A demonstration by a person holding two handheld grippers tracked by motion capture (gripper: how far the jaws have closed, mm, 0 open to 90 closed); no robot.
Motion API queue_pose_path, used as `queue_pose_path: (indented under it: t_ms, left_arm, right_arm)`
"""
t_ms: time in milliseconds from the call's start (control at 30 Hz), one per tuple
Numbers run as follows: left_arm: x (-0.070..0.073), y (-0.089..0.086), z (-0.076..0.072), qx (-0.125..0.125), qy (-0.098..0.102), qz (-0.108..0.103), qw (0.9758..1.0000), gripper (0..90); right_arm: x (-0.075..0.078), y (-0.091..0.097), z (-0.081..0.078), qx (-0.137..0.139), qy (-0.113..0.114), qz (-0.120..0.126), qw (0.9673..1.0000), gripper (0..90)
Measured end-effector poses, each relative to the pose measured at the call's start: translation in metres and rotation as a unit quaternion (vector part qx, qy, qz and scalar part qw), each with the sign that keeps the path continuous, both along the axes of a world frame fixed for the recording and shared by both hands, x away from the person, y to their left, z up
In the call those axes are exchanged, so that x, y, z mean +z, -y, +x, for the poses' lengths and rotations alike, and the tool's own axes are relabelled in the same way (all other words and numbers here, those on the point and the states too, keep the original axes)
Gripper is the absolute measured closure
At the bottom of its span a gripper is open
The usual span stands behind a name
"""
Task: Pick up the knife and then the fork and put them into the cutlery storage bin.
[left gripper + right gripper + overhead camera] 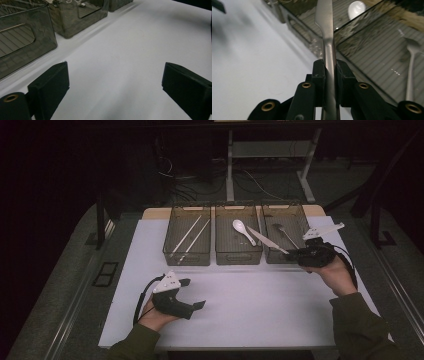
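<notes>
A white table (pixel 240 305) carries three smoky clear bins in a row along its far edge; the near half lies bare and open. The left gripper (pixel 192 293) rests low near the table's near-left corner, its jaws spread wide with nothing between them. The left gripper view shows bare white surface between the two pads and the left bin (pixel 22 37) close at the upper left. The right gripper (pixel 295 254) sits at the near rim of the right bin (pixel 286 232), jaws clamped on a metal knife (pixel 267 240) whose blade slants over the middle bin (pixel 238 237) beside a white spoon (pixel 241 228). The left bin holds two chopsticks (pixel 192 234). The right gripper view adds the knife handle pinched between the pads, and a metal spoon (pixel 412 65) lying in the right bin.
</notes>
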State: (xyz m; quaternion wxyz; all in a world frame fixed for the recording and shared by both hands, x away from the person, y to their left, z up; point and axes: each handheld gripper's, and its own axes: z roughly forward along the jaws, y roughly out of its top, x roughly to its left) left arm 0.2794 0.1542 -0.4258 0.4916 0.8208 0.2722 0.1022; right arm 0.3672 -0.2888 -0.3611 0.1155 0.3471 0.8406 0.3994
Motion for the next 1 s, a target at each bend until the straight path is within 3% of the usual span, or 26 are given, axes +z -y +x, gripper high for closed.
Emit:
queue_pose_path:
  t_ms: [267,467,733,1000]
  left_arm:
    - [-0.002,0.002,0.001,0.004,-0.008,0.000,1.0000,0.6]
    - [-0.001,0.001,0.001,0.006,-0.011,-0.001,0.9999,0.0]
    - [-0.001,0.002,0.000,0.004,-0.011,0.002,0.9999,0.0]
    - [-0.002,0.003,0.001,0.002,-0.014,0.001,0.9999,0.0]
  right_arm:
    - [0.007,0.011,0.014,-0.039,0.013,0.004,0.9992,78.7]
    - [0.007,0.019,0.034,-0.075,0.006,-0.001,0.9972,78.7]
    - [-0.002,0.026,0.064,-0.119,-0.025,-0.021,0.9924,78.7]
    - [-0.016,0.023,0.089,-0.151,-0.066,-0.055,0.9849,78.6]
